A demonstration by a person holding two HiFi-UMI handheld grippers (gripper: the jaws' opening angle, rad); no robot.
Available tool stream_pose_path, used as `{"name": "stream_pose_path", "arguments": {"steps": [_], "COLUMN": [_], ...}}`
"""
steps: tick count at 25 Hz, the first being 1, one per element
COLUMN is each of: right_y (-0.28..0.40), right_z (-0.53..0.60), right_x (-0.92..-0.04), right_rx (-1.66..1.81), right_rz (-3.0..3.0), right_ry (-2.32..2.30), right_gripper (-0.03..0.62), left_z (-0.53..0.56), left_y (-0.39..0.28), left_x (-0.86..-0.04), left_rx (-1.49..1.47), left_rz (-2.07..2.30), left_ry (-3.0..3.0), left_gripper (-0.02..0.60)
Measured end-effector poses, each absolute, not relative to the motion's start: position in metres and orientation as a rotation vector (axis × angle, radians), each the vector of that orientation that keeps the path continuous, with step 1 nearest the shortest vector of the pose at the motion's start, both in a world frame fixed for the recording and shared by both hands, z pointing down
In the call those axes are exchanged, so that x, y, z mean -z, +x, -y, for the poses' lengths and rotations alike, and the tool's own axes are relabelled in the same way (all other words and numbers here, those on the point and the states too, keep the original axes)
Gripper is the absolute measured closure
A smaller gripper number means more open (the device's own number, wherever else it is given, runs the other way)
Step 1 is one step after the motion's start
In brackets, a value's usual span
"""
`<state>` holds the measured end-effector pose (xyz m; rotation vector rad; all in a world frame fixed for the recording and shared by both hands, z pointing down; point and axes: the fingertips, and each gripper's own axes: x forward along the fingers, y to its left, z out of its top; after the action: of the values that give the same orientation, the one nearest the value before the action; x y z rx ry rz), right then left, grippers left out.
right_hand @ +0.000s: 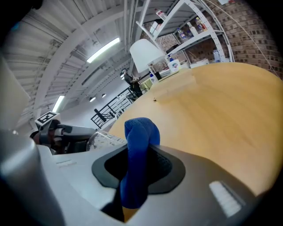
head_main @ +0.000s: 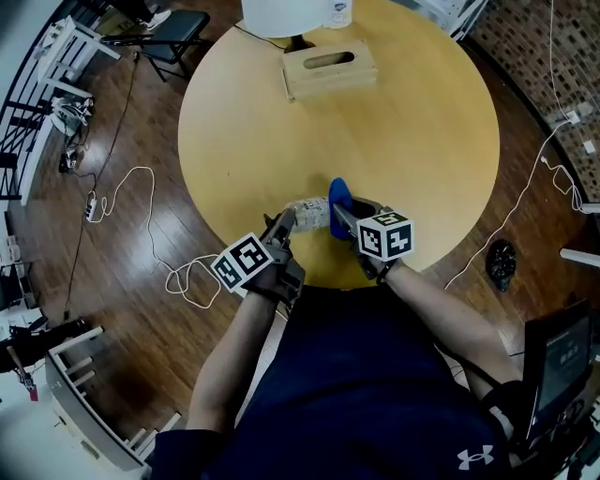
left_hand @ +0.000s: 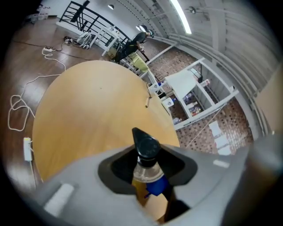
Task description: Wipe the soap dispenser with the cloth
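Room: dark plank floor (head_main: 122, 272) with a white cable (head_main: 141, 187) looped at 9 o'clock of the round wooden desk (head_main: 412, 122).
Desk: wooden tissue box (head_main: 329, 67) at its 12 o'clock edge, white lamp (head_main: 291, 17) just beyond. The rest is bare wood.
Soap dispenser: the soap dispenser (head_main: 309, 212) is at the desk's 6 o'clock edge, close to my body. It is tipped over towards level and looks held clear of the wood. Black pump head, clear neck, amber fill below.
Left tool: my left tool (head_main: 284, 225) is closed partway on the dispenser. Its own view shows the bottle set between the dark pads, pump head pointing away from me.
Right tool: my right tool (head_main: 342, 217) is clamped on the cloth, also only partly closed because of the fabric's bulk.
Cloth: the blue cloth (head_main: 339, 195) stands out past the pads in a bunched fold, at 3 o'clock of the dispenser and touching it or nearly so. I cannot tell which.
Step in hand: by my reading, bottle steadied in one tool and cloth brought up to its side. Wiping is at its start or mid-stroke.
Next move calls for: pressing the fold against the bottle wall and drawing it along the length. The left grip must be firm enough that a slick round bottle does not twist or slide out. Rolling the bottle would give the cloth a fresh side.
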<state>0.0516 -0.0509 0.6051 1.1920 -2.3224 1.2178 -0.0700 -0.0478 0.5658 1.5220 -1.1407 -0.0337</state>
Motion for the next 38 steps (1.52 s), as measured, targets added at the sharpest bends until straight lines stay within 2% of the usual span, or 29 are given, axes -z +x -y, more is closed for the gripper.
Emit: {"name": "stream_pose_path", "arguments": {"steps": [3,10,19,22,25,27,34,38], "right_y": [0.054,-0.027,0.065,0.031,-0.023,-0.032,0.037,0.051], "right_z": [0.050,0.020,0.031,0.019,-0.005,-0.012,-0.001,0.005], "right_x": [-0.603,-0.539,-0.613,-0.582,-0.555,-0.560,-0.623,-0.629], "right_rx": [-1.223,-0.941,-1.098,-1.046,-0.824,-0.720,-0.894,-0.967], "right_rz": [2.293,2.611,2.275,2.415,2.552,2.540,2.312,2.233], "right_ry": [1.197,0.889,1.172,1.021,0.767,0.710,0.912,0.950], "right_gripper": [0.497,0.497,0.497,0.497,0.497,0.497,0.497,0.497], "left_z": [0.049,0.047,0.048,0.047,0.047,0.047,0.046,0.045], "left_y": [-0.068,-0.071,-0.070,-0.069,-0.071,-0.071,-0.073,-0.073], "left_x": [-0.565,-0.570,-0.568,-0.569,-0.571,-0.572,-0.573,-0.573], "left_rx": [0.027,0.070,0.052,0.052,0.062,0.066,0.082,0.084], "left_rz": [1.139,1.141,1.174,1.180,1.186,1.192,1.203,1.200], "left_ry": [1.529,1.476,1.481,1.478,1.459,1.445,1.428,1.428], "left_gripper": [0.436,0.436,0.436,0.436,0.436,0.436,0.436,0.436]}}
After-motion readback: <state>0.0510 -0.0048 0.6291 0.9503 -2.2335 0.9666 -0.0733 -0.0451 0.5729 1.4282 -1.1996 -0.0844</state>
